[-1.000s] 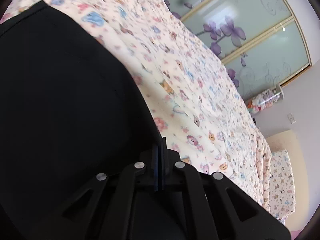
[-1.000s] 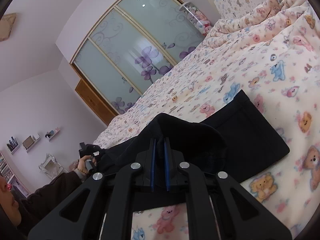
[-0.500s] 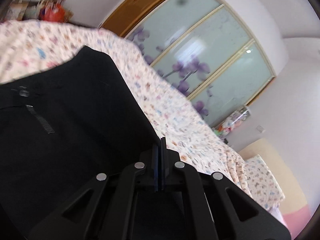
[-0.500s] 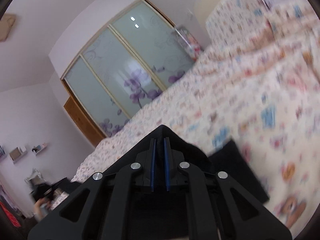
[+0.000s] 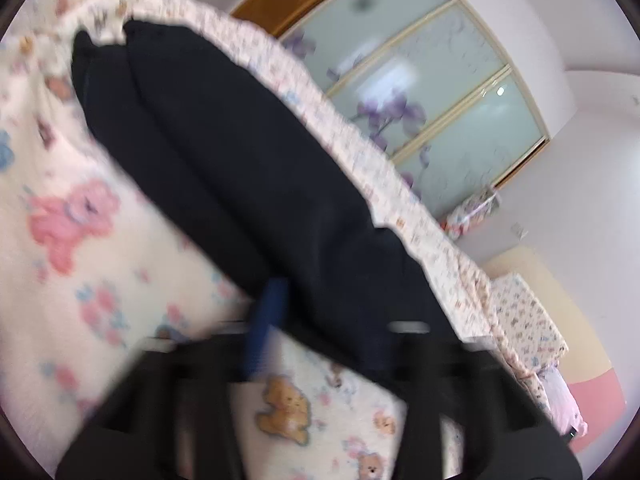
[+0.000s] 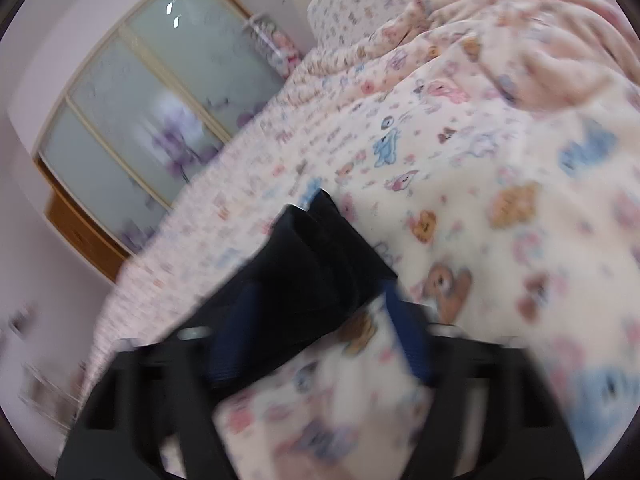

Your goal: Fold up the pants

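Observation:
The black pants lie folded in a long band on the bear-print bedspread. In the left wrist view my left gripper is open, its blue pad at the near edge of the pants and the fabric lying loose between the jaws. In the right wrist view the pants end in a folded heap just ahead. My right gripper is open, blue pads spread either side of the cloth's near end. Both views are blurred.
The bedspread covers the whole bed, bunched into folds at the far right. A wardrobe with frosted flower-print sliding doors stands beyond the bed; it also shows in the right wrist view. A pillow lies at the headboard.
Both grippers were shut on the pants and lifting them; now both have opened and the pants lie released on the bed. Both cameras swung down towards the bedspread.

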### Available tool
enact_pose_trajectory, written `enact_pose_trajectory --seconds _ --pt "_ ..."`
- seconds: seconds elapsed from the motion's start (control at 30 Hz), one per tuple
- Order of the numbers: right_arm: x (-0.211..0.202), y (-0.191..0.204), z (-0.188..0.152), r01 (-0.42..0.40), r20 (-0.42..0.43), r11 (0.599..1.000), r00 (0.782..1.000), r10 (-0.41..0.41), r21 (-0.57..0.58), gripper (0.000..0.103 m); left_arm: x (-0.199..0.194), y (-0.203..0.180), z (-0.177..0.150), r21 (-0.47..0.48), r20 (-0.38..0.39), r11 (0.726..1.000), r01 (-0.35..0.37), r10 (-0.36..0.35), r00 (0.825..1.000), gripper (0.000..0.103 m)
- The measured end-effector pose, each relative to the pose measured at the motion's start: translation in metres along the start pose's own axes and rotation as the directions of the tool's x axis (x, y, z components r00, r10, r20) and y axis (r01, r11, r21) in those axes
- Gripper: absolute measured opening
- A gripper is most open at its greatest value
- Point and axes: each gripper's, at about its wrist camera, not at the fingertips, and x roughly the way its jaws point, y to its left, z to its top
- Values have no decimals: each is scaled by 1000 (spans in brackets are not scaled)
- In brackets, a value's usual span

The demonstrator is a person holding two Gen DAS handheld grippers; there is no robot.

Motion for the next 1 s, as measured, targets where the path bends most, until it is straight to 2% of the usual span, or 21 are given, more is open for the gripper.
enact_pose_trajectory --seconds 0.07,0.17,0.23,0.33,0.4,0.47,0.53,0.57,0.63,0.67,0.7,0.73,0.77,0.8,0.83,0.87,0.9,0.93,0.97,1.0 --pt "-13 -6 -1 -73 -12 992 997 74 103 73 -8 -7 -1 36 64 999 -14 11 998 81" --pt "-21 -15 -9 -129 -37 950 989 145 285 73 -19 -12 -3 68 136 998 -18 9 991 95" --pt "-15 -10 -15 -125 -105 929 980 171 349 72 -26 -11 -1 82 155 997 -9 -4 988 98" --pt "1 9 -20 -89 -185 924 968 168 373 63 -33 -8 4 87 157 996 11 -25 987 100" --pt "14 24 -18 -58 -205 936 969 136 347 60 -32 -5 2 77 147 997 20 -31 989 100" --pt "31 34 -12 19 -218 952 975 50 305 59 -35 1 3 62 133 998 32 -40 990 100" --pt "57 32 -11 116 -264 947 964 -35 299 37 -33 5 4 52 120 998 39 -45 992 101" --pt "65 29 -13 124 -281 941 959 -32 315 4 -33 5 5 49 116 998 42 -47 992 101" --pt "75 39 -9 125 -274 946 961 -41 298 4 -32 5 5 51 113 998 46 -52 992 101" --pt "73 56 0 79 -239 966 971 -19 247 4 -32 4 6 53 113 997 47 -53 992 101" --pt "69 76 10 -2 -193 981 980 41 196 4 -32 3 6 54 110 997 48 -53 992 101" --pt "55 106 23 -152 -114 981 980 165 117 4 -31 3 6 55 105 997 48 -54 993 101" --pt "46 122 31 -238 -65 969 968 242 60 4 -29 3 5 56 100 997 47 -52 994 101" --pt "27 142 38 -356 19 933 934 357 -56 4 -29 3 4 57 98 997 45 -51 994 101" --pt "16 149 38 -389 73 911 913 401 -138 4 -27 3 5 57 96 997 44 -50 994 101" --pt "6 149 34 -368 135 904 906 402 -219 4 -26 3 5 57 91 997 45 -50 995 101" --pt "8 141 30 -304 162 922 924 347 -241 4 -26 3 5 56 89 997 46 -51 995 101" --pt "29 121 26 -212 110 961 966 234 -178 4 -27 4 5 55 88 997 47 -52 995 101" --pt "55 96 20 -132 11 988 991 133 -77 4 -27 5 4 53 86 997 49 -53 995 101" --pt "74 70 12 -66 -72 997 995 68 25 4 -26 5 4 51 82 998 49 -53 995 101"
